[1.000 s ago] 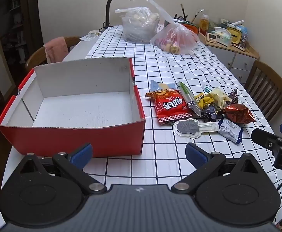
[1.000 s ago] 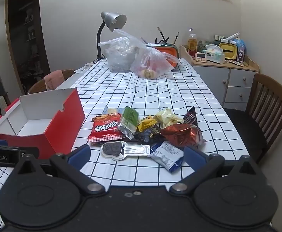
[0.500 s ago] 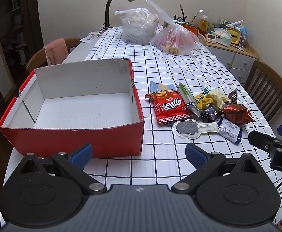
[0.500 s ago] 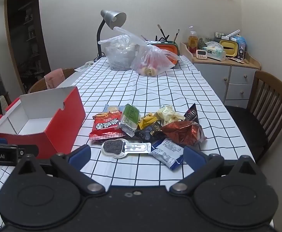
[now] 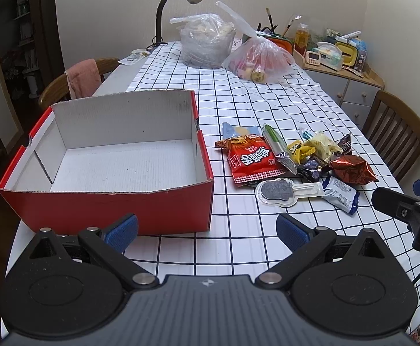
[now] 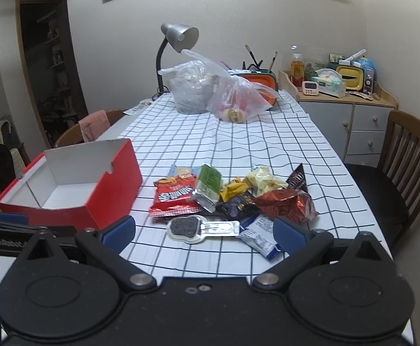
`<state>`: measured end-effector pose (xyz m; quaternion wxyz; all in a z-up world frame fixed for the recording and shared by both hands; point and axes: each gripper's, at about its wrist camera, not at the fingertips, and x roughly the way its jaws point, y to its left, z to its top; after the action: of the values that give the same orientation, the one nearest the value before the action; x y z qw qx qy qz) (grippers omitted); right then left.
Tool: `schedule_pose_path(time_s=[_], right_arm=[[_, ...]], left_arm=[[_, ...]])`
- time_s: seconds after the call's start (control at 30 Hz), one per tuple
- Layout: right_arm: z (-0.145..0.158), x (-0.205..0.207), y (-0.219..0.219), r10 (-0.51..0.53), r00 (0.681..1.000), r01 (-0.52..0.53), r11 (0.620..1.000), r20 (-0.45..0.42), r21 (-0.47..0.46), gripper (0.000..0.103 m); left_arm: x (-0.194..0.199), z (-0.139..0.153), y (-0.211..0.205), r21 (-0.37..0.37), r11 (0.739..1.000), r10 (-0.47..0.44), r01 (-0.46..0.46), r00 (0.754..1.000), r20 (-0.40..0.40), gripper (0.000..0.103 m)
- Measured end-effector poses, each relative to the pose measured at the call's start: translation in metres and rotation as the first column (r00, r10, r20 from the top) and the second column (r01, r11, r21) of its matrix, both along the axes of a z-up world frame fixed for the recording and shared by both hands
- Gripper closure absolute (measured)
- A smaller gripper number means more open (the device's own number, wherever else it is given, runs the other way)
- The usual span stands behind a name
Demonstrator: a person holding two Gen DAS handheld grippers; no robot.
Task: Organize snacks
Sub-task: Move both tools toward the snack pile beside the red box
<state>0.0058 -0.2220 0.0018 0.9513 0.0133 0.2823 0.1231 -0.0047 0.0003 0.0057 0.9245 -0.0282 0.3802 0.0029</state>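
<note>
Left gripper jaws spread wide, empty, above the table's near edge; right gripper likewise spread, holding nothing. Red box open-topped, white inside, nothing in it, toward the table's left edge near the front. Snack pile beside the box, toward the right edge; red chip bag nearest the box; white-blue packet at the pile's near side.

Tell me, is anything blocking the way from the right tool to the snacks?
No, nothing visible does. The right tool is open, and only bare tablecloth lies before the snack pile. The red box sits off to the left.
</note>
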Motion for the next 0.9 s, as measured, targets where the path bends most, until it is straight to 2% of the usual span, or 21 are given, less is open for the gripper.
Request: schedule_pose_path(time_s=[0.57,0.9], right_arm=[[-0.002,-0.001,0.006,0.047,0.997,-0.045,0.998,-0.063,0.037,0.001],[0.001,-0.004,0.004,0.060,0.997,-0.058,0.997,-0.053,0.045,0.001]], left_arm=[[-0.011,0.010,-0.001,-0.012,1.000,-0.010,0.010,0.999,0.032,0.000],[-0.015,0.013,-0.002,-0.021,1.000,-0.011,0.011,0.999,0.041,0.000]])
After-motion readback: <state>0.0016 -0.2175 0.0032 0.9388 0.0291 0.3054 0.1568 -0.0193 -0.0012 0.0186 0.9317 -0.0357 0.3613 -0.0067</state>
